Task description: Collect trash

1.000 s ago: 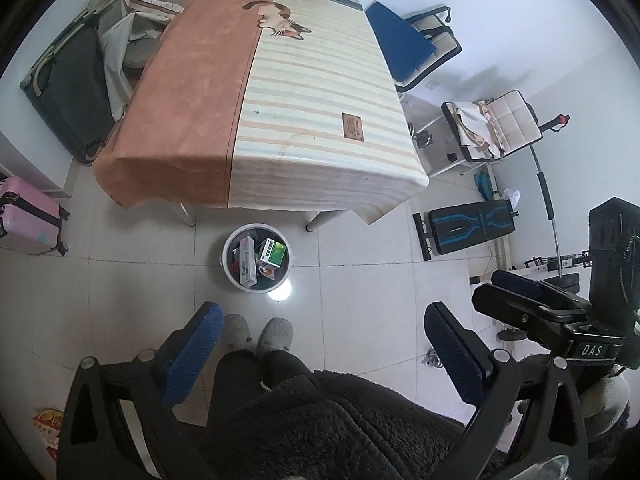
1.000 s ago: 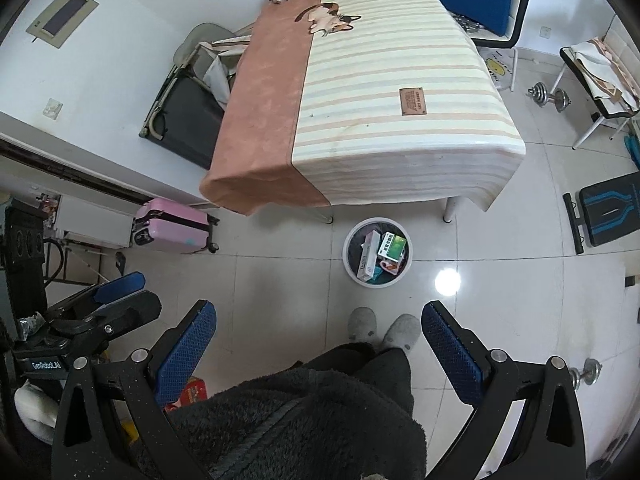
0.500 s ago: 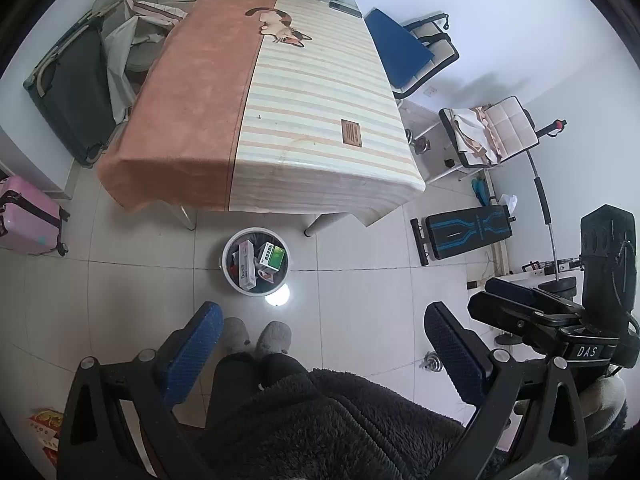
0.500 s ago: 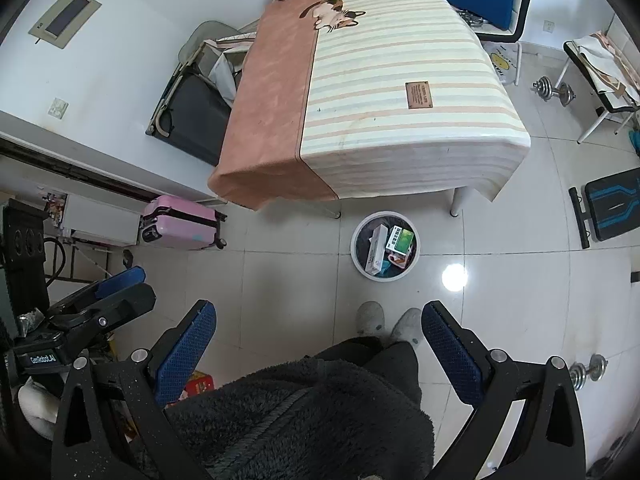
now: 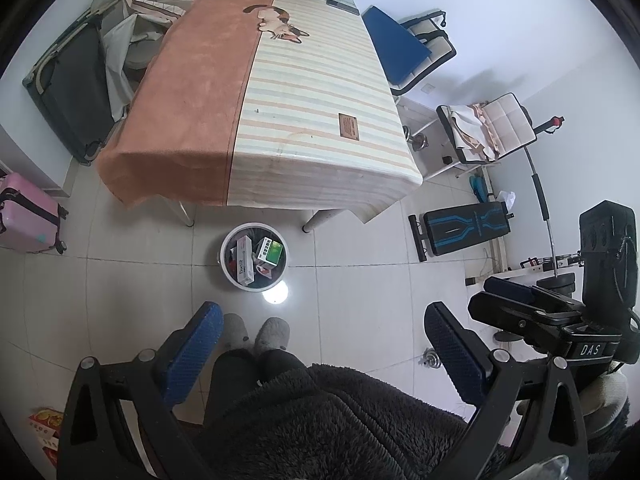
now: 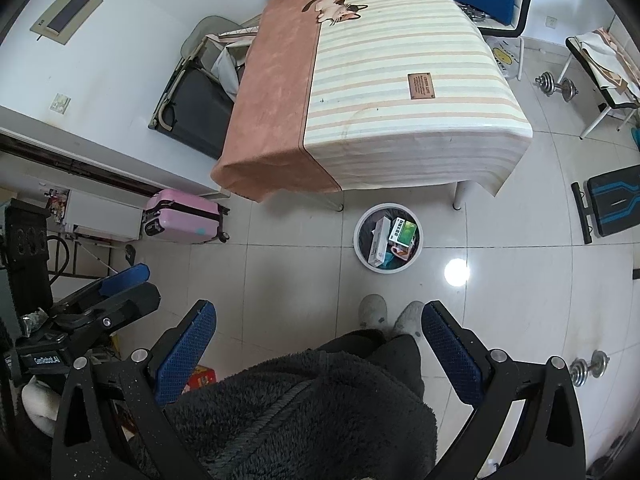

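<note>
While both tongs stand spread and empty, left gripper (image 5: 320, 344) and right gripper (image 6: 318, 338) held high over the floor, collection looks finished: boxes lie in the white bin (image 5: 253, 256) before the bare-fronted table (image 5: 280, 92). Change since earlier: both views slightly nearer the table.

Bin (image 5: 253, 257) (boxes (image 5: 245, 261) inside) on floor before table (image 5: 280, 112), suitcase (image 5: 28, 216) left.
</note>
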A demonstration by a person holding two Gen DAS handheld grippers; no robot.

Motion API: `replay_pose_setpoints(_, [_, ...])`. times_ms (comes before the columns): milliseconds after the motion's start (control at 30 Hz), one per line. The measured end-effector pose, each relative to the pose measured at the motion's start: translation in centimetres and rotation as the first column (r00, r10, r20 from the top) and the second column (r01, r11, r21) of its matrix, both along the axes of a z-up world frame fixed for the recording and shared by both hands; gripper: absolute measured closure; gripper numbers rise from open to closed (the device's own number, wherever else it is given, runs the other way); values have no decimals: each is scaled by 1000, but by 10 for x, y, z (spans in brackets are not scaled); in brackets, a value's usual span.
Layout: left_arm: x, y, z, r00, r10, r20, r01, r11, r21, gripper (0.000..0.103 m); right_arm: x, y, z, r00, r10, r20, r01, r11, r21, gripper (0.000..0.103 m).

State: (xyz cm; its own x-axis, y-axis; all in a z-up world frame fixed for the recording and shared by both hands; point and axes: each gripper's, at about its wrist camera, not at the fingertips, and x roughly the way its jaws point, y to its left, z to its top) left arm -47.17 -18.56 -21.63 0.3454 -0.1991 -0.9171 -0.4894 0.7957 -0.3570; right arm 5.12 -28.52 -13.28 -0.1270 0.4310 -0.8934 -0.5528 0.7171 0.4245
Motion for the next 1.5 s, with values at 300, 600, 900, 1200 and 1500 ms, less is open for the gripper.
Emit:
replay_pose_setpoints(300, [-3, -9, 0, 1000, -5, 5, 5, 1000, -4, 0, -3, -2, 1, 1000, -1, -10, 1, 1000, 8, 0])
replay_pose_setpoints(600, [-3, -17, 2, 1000, 1, 14, -1, 1000, -12, 0, -7, -5, 0, 1000, -8, -24, 8, 1000, 19, 0])
replay_pose_setpoints(900, [-2, -21, 6, 1000, -4, 21, 4, 1000, -8, 0, -9, -9, 1, 1000, -11, -28, 12, 1000, 27, 0])
replay_pose_setpoints(1200, [-2, -22, 9, 1000, -3, 23, 3, 1000, -6, 0, -11, -10, 1, 999, -13, -35, 14, 999, 37, 0])
replay_pose_setpoints(1500, [-1, -20, 13, 1000, 4, 31, -4, 1000, -3, 0, -14, -10, 1, 999, -13, -32, 14, 999, 35, 0])
